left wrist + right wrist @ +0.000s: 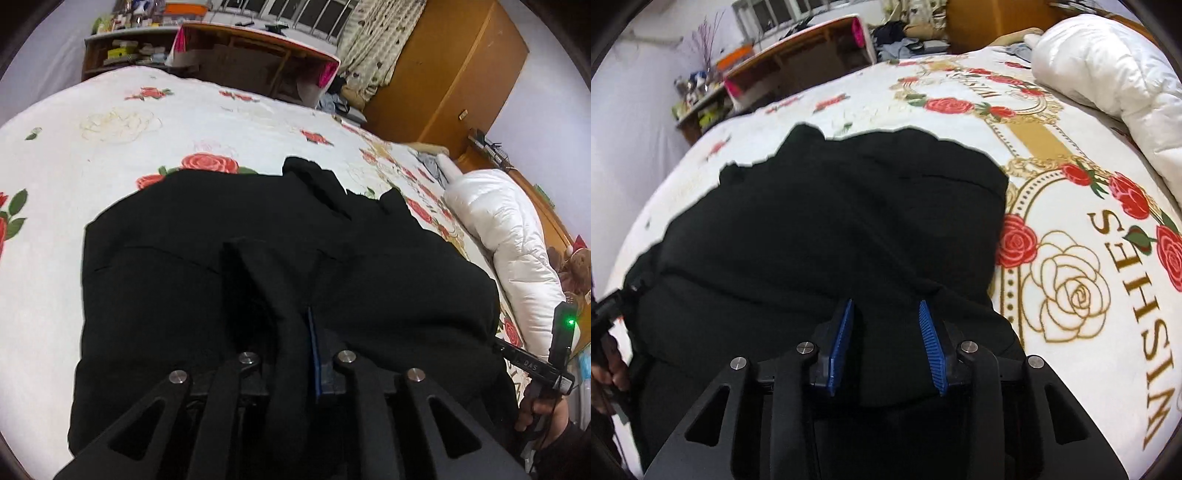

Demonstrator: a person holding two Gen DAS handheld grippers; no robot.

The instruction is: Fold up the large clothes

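Two hand-held grippers over black garment (207, 258) on rose-print bed (92, 147): left (284, 325) clamped on a fabric fold, right (886, 310) spread, fabric between pads.

Matt black cloth garment (229, 236) — soft

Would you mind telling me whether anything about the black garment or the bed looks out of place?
The black garment lies bunched, its far edge ragged and uneven rather than flat on the floral blanket. The left gripper pinches a raised fold; the right gripper is open over the cloth. Nothing looks spilled or damaged.
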